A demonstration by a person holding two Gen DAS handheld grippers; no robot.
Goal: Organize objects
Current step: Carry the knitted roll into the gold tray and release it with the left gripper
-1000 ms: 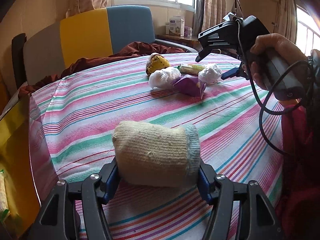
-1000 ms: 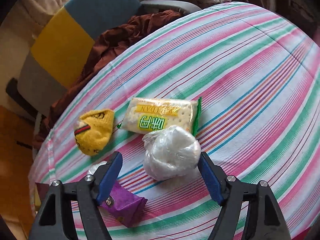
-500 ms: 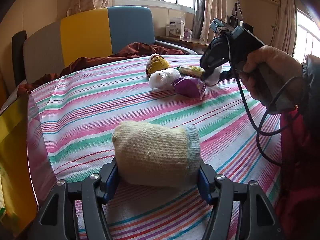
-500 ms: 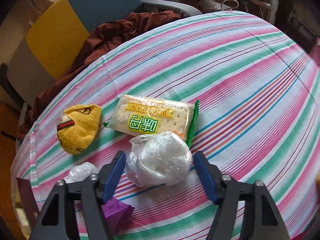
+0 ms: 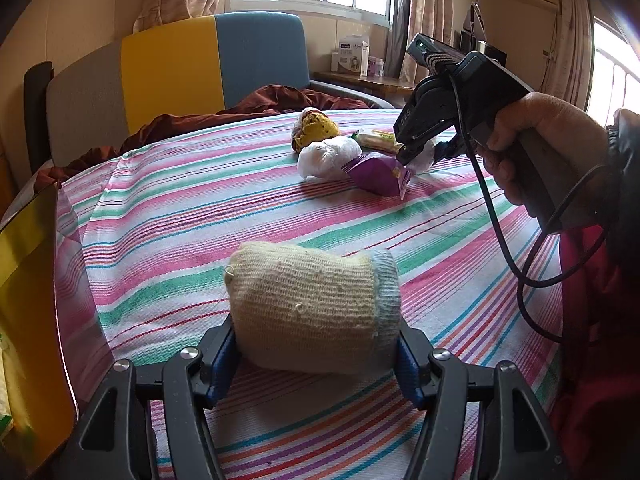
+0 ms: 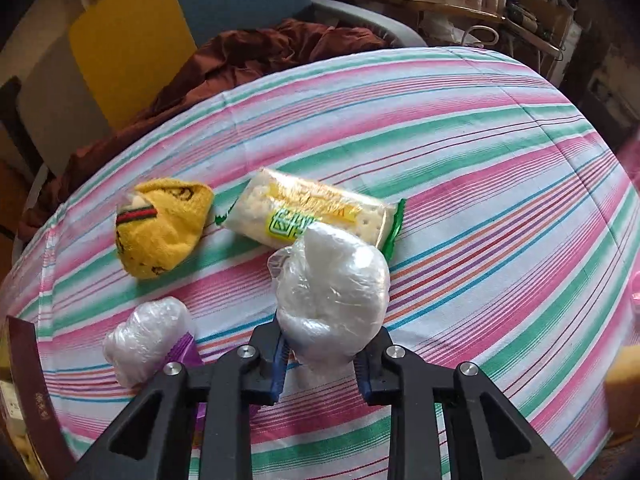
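My left gripper [image 5: 316, 350] is shut on a cream knitted sock roll with a blue cuff [image 5: 312, 306], resting on the striped tablecloth [image 5: 200, 216]. My right gripper [image 6: 322, 360] is shut on a white plastic-wrapped ball [image 6: 332, 284]; it also shows in the left wrist view [image 5: 424, 148], at the far pile. Beside it lie a cracker packet [image 6: 312, 216], a yellow sock roll [image 6: 160, 232], a second white plastic ball [image 6: 144, 336] and a purple packet [image 6: 186, 354]. The same pile shows in the left wrist view: yellow sock [image 5: 314, 130], white ball [image 5: 328, 156], purple packet [image 5: 380, 174].
A yellow box [image 5: 24, 304] stands at the table's left edge. A yellow, blue and grey sofa [image 5: 176, 76] with a dark red cloth [image 5: 256, 104] lies behind the table. A dark red box edge [image 6: 36, 392] shows at the left in the right wrist view.
My right gripper has moved in on the white plastic ball and shut on it. My left gripper has stayed still with the cream sock.
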